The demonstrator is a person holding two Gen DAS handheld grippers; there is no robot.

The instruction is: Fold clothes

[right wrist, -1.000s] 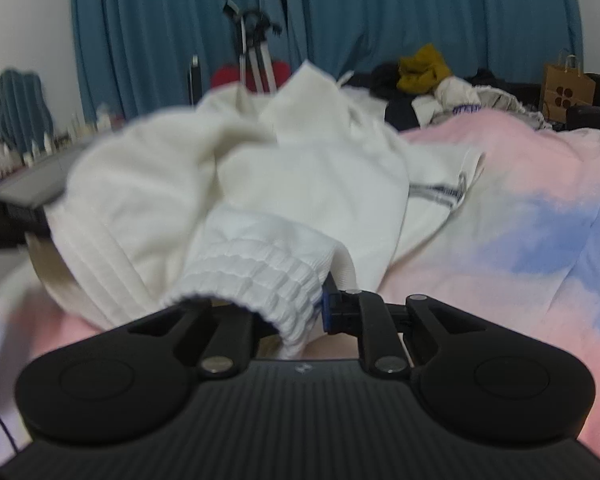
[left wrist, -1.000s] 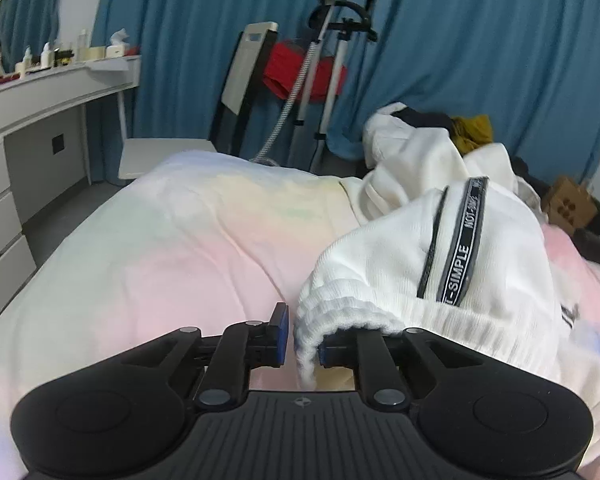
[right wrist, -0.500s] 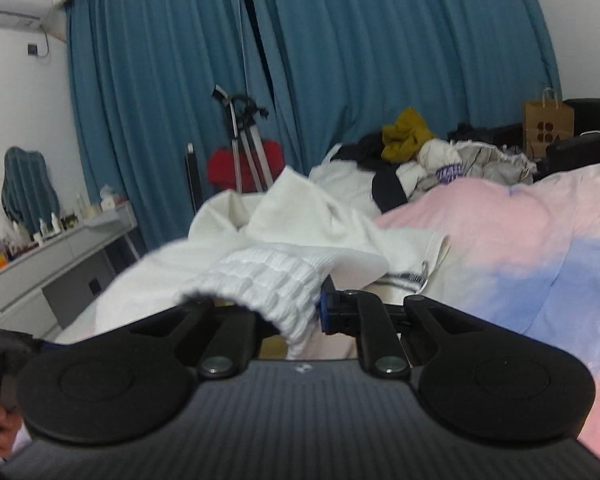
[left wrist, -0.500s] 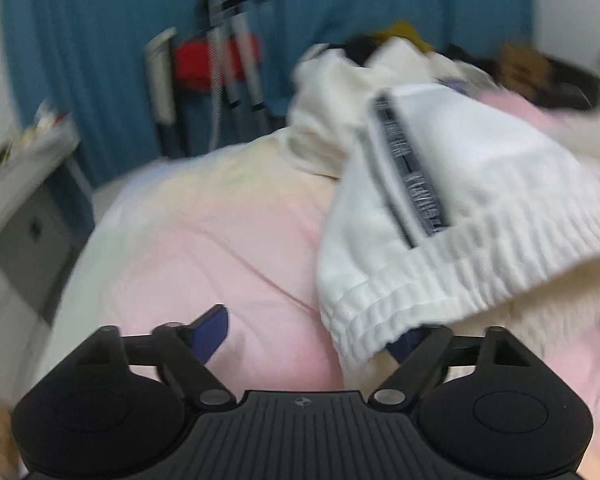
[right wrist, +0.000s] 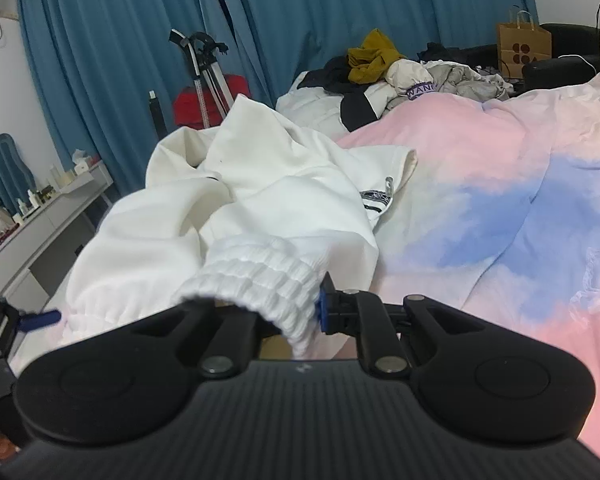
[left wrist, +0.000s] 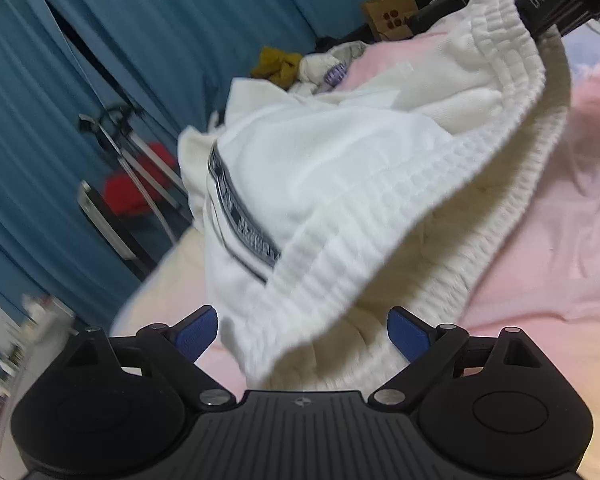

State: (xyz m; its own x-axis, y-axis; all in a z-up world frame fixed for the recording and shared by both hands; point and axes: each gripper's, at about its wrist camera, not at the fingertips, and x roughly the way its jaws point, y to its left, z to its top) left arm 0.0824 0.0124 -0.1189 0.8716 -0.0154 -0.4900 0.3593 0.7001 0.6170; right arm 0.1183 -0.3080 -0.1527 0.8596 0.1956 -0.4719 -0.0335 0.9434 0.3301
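White knit garment (right wrist: 260, 200) with a ribbed elastic waistband (left wrist: 380, 216) and a dark side stripe (left wrist: 236, 220) bearing blurred lettering, lying bunched on a bed (right wrist: 500, 208) covered in a pastel pink, blue and cream sheet. The fabric is thick and heavily creased, heaped in loose folds toward the bed's near edge; a second dark-striped hem (right wrist: 376, 200) shows on its right.

Left hand-held gripper (left wrist: 300, 332): jaws spread wide, blue pads (left wrist: 198, 334) apart on either side of the drooping waistband, which hangs between them without being pinched. The view is tilted and motion-blurred.

Right hand-held gripper (right wrist: 296, 312): jaws drawn narrow and clamped on a gathered section of the ribbed waistband, the bunched elastic covering the left finger. In the left wrist view this gripper appears at upper right, lifting the band's far end.

Background: blue curtains (right wrist: 300, 20), a pile of other clothes (right wrist: 400, 72), a brown paper bag (right wrist: 524, 48) and a grey counter (right wrist: 48, 224) with bottles.
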